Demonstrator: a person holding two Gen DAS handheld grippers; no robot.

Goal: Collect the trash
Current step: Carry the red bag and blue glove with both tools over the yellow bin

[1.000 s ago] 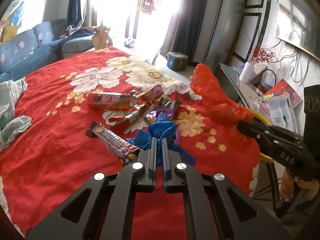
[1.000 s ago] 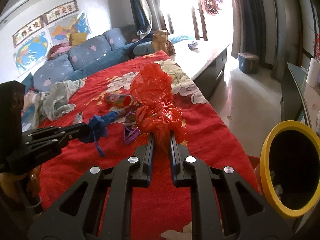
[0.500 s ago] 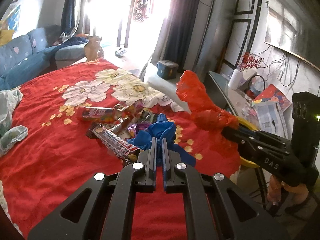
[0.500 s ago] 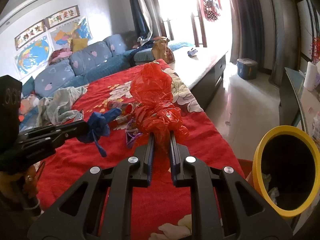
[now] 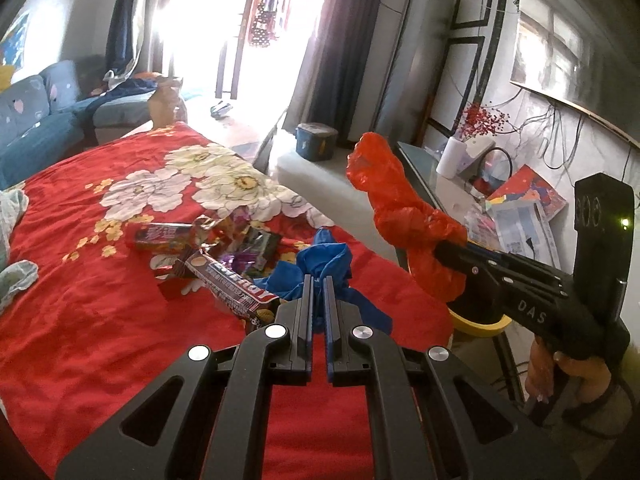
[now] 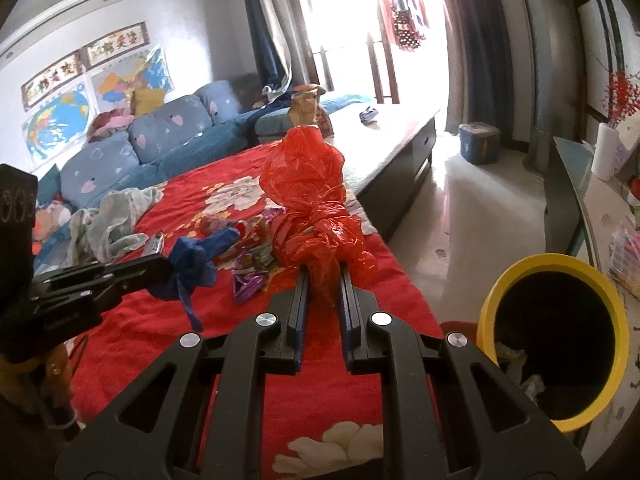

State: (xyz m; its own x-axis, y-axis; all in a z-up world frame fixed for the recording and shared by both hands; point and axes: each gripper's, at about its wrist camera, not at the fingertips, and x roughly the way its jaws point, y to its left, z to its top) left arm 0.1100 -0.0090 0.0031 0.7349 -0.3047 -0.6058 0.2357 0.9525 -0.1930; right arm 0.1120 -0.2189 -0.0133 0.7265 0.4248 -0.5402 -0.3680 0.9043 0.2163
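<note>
My left gripper (image 5: 317, 280) is shut on a crumpled blue plastic bag (image 5: 320, 264), held above the red flowered bedspread (image 5: 80, 320); the bag also shows in the right wrist view (image 6: 192, 256). My right gripper (image 6: 323, 276) is shut on a crumpled red plastic bag (image 6: 312, 208), held up off the bed; it also shows in the left wrist view (image 5: 404, 216). A yellow-rimmed trash bin (image 6: 556, 344) stands on the floor to the right of the bed, with some trash inside. Several snack wrappers (image 5: 224, 248) lie on the bedspread.
A blue sofa (image 6: 152, 144) with clothes stands behind the bed. A low platform (image 6: 392, 128) runs along the window. A glass-topped table (image 6: 576, 184) with papers and a paper roll stands beyond the bin. A small blue container (image 6: 478, 142) sits on the floor.
Both grippers have swung to the right, toward the bed's edge, with their bags. The yellow bin looms larger in the right wrist view.
</note>
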